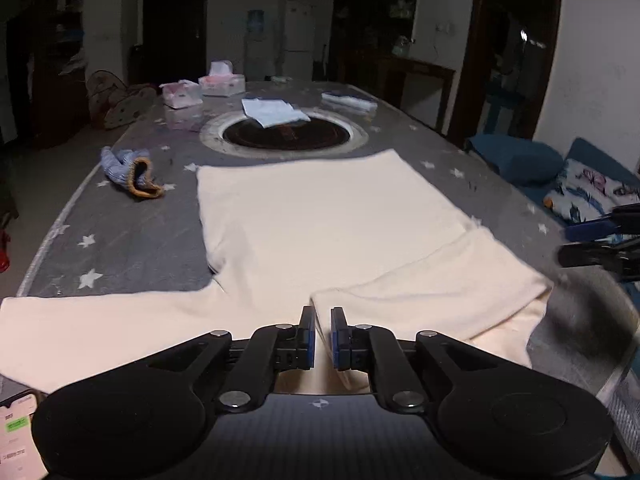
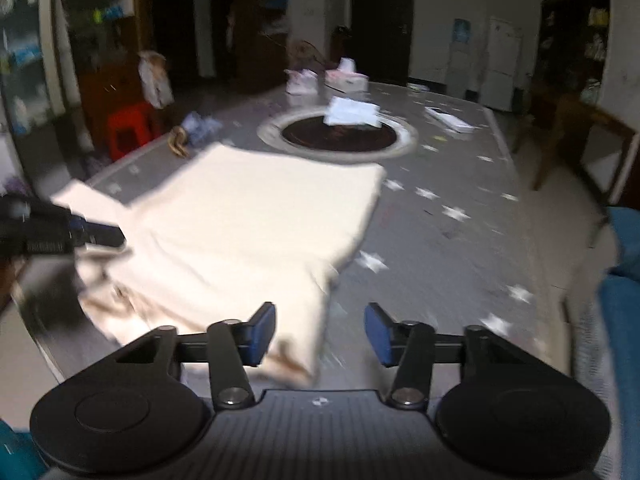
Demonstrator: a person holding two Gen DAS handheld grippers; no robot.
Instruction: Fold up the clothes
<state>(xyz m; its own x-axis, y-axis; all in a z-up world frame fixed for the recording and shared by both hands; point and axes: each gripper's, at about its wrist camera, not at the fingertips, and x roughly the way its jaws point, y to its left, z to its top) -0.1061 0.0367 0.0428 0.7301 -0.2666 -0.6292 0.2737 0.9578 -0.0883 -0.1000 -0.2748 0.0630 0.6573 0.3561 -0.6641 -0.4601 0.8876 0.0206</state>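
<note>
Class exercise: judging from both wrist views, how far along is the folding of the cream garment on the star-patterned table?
Done: one sleeve is folded over the cream garment. In hand: the left gripper is nearly shut at that fold's edge; whether it pinches cloth is unclear. The right gripper is open and empty. Left: the other sleeve lies spread, body unfolded.

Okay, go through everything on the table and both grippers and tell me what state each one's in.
Shirt: spread flat on the table, one sleeve folded in over the body, the other stretched out.
Left gripper: nearly shut, pinching the folded sleeve's edge.
Right gripper: open, holding nothing.
Tissue box: open, tissue sticking up.
Small blue garment: crumpled, unfolded.
Papers: lying flat over the round inset.
</note>
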